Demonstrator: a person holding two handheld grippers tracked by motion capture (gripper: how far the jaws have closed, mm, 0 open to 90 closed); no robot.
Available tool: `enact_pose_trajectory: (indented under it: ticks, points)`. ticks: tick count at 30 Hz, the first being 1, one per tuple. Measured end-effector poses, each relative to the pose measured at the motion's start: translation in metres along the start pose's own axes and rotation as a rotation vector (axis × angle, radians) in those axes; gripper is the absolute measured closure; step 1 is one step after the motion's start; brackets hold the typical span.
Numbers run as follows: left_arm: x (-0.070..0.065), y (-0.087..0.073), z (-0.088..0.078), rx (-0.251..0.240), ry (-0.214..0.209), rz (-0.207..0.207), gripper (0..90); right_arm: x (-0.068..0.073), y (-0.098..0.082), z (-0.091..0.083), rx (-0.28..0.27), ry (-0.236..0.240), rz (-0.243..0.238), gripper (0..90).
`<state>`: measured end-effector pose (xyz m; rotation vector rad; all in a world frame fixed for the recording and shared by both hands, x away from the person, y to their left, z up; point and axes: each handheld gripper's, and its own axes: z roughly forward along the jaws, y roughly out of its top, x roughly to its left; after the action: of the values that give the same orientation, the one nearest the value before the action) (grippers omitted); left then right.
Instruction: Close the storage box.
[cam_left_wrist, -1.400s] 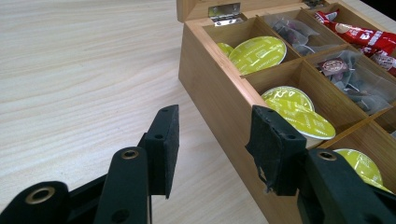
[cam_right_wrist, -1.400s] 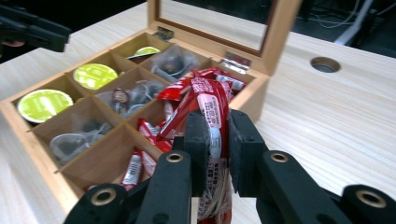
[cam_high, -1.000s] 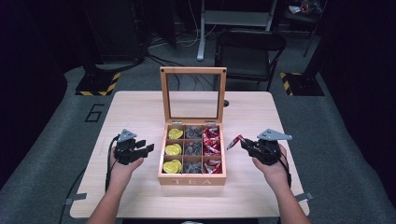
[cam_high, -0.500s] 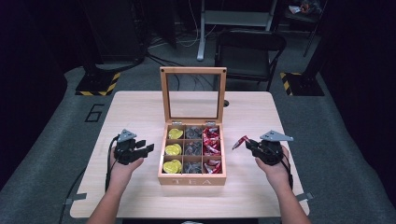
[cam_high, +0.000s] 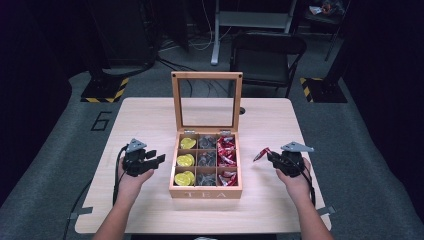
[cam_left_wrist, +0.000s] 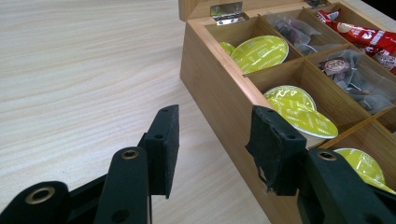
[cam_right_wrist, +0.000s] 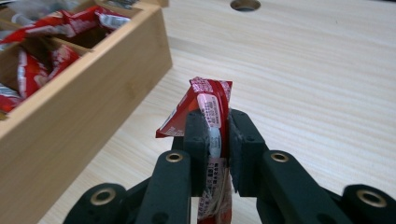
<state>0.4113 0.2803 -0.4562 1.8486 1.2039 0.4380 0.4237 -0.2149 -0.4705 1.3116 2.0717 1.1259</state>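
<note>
I'm watching from high over the near edge, looking forward and down at the table (cam_high: 150, 115); both gripper cameras sit low and close (along their jaws), sharing the tea box (cam_high: 205, 190).

Glossy red foil sachet (cam_right_wrist: 205, 105), matt pale wooden box (cam_high: 205, 191), smooth light woodgrain table (cam_high: 150, 115).
</note>
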Motion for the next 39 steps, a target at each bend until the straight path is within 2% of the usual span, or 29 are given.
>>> enact_pose_trajectory:
  ticks: [5, 19, 25, 32, 39]
  points:
    - [-0.001, 0.000, 0.000, -0.002, 0.000, -0.004, 53.0, -0.010, -0.007, 0.005, 0.027, -0.013, 0.070, 78.4]
    - [-0.001, 0.000, 0.001, -0.001, 0.001, -0.002, 53.0, -0.014, -0.012, 0.013, 0.070, -0.029, 0.066, 77.6]
    - [0.000, -0.001, 0.001, 0.002, 0.001, -0.004, 53.0, -0.016, -0.014, 0.018, 0.097, -0.037, 0.087, 77.1]
    - [0.000, -0.001, 0.000, 0.001, 0.003, -0.005, 53.0, -0.021, -0.017, 0.023, 0.124, -0.042, 0.082, 77.0]
    - [0.001, -0.001, 0.000, 0.000, 0.002, -0.006, 53.0, -0.024, -0.019, 0.024, 0.149, -0.055, 0.099, 76.5]
